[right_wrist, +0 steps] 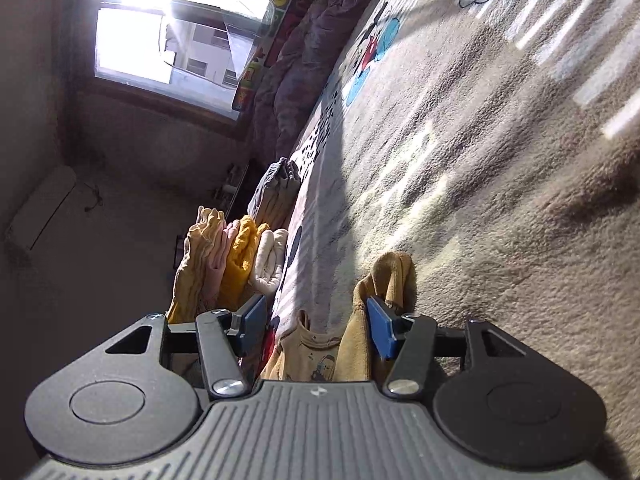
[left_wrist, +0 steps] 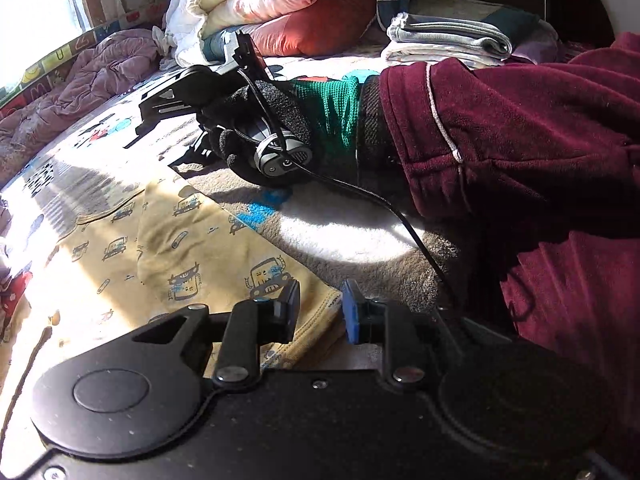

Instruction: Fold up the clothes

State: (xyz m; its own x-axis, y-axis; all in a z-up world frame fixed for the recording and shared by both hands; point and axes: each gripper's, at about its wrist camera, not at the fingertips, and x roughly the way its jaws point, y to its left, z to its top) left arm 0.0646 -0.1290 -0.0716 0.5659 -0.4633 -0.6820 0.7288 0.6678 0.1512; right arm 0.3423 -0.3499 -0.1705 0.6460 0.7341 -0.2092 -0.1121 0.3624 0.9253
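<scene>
Yellow robot-print garment flat on grey cartoon blanket, near side. Left gripper at its hem, fingers apart, nothing clamped. Right gripper turned sideways, fingers apart, yellow cloth bunched between. Folded clothes stack far behind.

A soft yellow cotton-like garment is lying on a rough, fuzzy fleece blanket. The left gripper is showing matt black plastic; its blue pads are perhaps rubber. A plush maroon sleeve is looking velvety.
</scene>
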